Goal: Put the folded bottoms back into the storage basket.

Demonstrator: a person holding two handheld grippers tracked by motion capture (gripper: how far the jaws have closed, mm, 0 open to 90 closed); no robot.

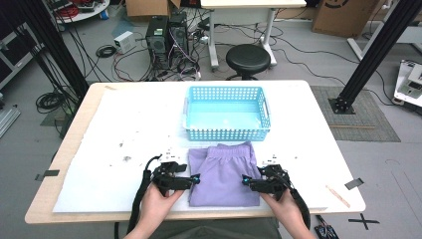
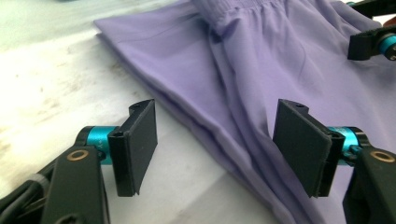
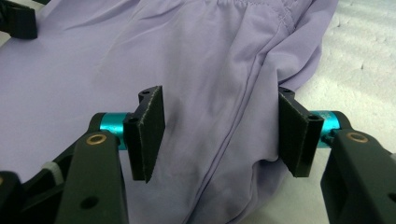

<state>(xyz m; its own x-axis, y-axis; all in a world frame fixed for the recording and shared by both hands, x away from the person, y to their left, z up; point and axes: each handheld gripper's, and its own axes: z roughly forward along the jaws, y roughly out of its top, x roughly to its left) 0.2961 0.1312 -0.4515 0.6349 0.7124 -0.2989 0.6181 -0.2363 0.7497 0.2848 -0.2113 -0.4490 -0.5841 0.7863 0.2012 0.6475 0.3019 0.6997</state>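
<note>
Item: purple shorts, folded, laid flat on the white-covered bench just in front of the blue basket.

Left gripper: jaws wide apart, straddling the left edge; nothing held.

Right gripper: jaws apart around the right edge, not pressing.

Progress: folding judged done; lifting into the basket outstanding.

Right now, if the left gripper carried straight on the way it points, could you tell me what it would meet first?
Most likely the folded purple shorts: the left gripper has its open jaws straddling their near edge, cloth directly ahead. The right gripper lies beyond, though depth is unclear.
</note>
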